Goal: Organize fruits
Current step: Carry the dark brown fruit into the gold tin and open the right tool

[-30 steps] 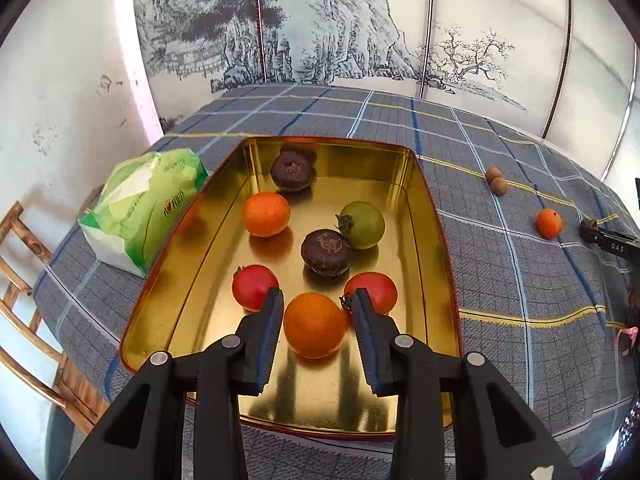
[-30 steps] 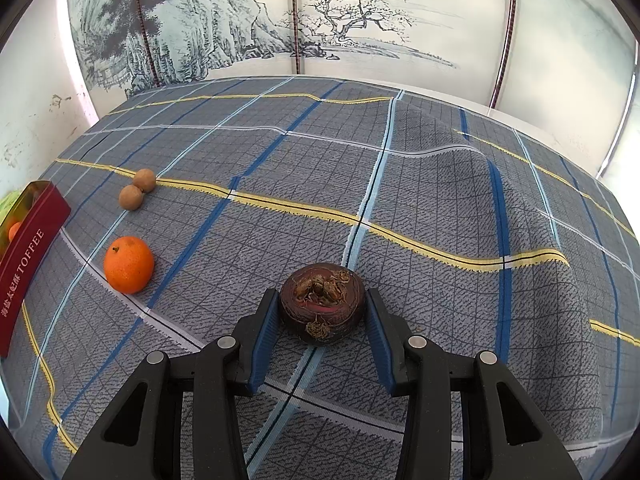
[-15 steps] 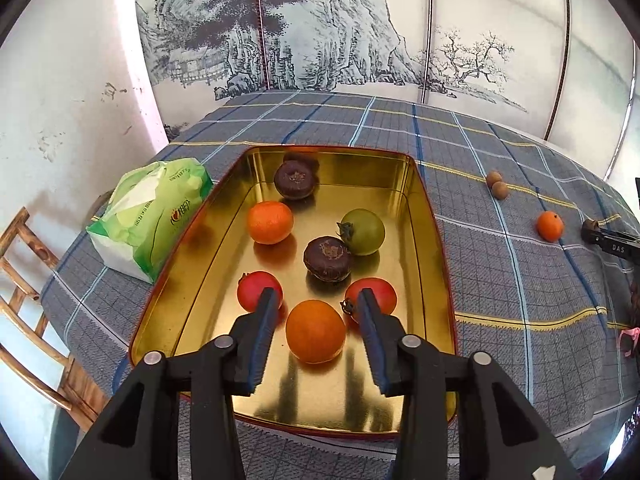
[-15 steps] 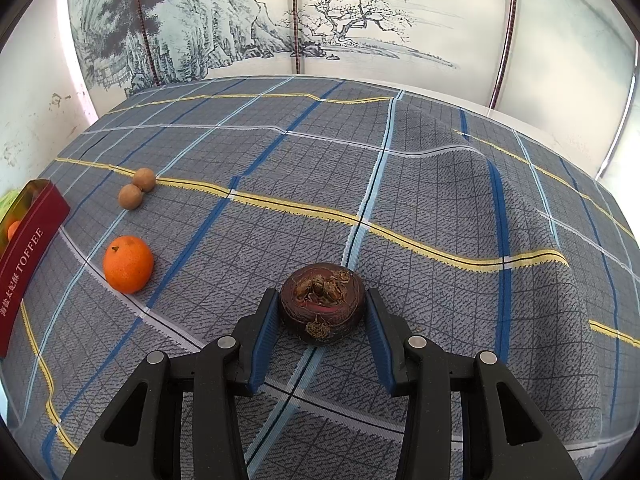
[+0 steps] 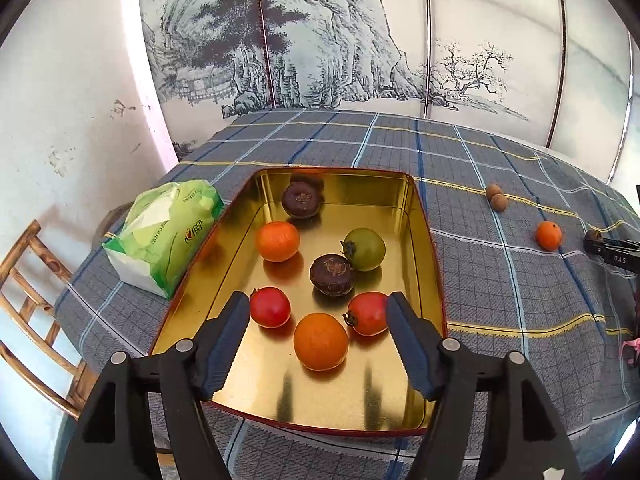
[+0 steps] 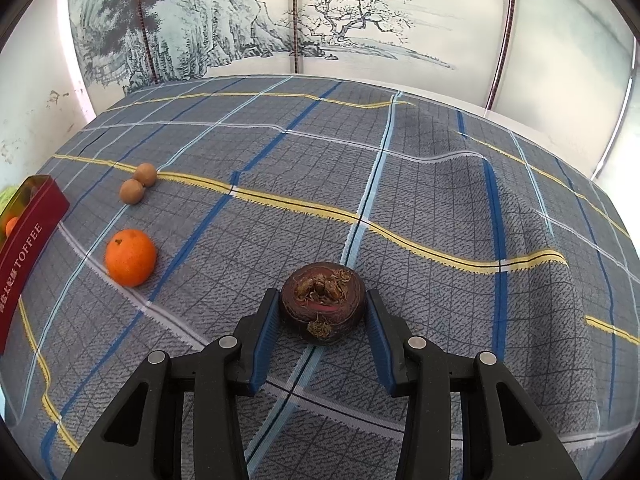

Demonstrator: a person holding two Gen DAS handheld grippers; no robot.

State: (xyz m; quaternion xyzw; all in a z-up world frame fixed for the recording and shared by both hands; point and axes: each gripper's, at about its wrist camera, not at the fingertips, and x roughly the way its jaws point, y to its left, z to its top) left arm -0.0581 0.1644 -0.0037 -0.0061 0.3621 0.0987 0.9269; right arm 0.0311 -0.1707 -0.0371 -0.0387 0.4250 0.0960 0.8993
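A gold tin tray (image 5: 416, 216) holds several fruits: an orange (image 5: 320, 341) nearest, two red tomatoes (image 5: 270, 306), a green tomato (image 5: 365, 249), another orange (image 5: 277, 240) and two dark water chestnuts (image 5: 332, 274). My left gripper (image 5: 318, 312) is open and empty above the tray's near end. My right gripper (image 6: 322, 308) is shut on a dark water chestnut (image 6: 322, 300) resting on the tablecloth. A loose orange (image 6: 130, 256) and two small brown longans (image 6: 138, 183) lie to its left.
A green tissue pack (image 5: 164, 232) lies left of the tray. The tray's red side (image 6: 28, 248) shows at the left edge of the right wrist view. A wooden chair (image 5: 24, 280) stands off the table's left edge. A painted screen stands behind.
My left gripper opened wide and drew back and up, leaving the near orange in the tray. My right gripper and its water chestnut have not moved.
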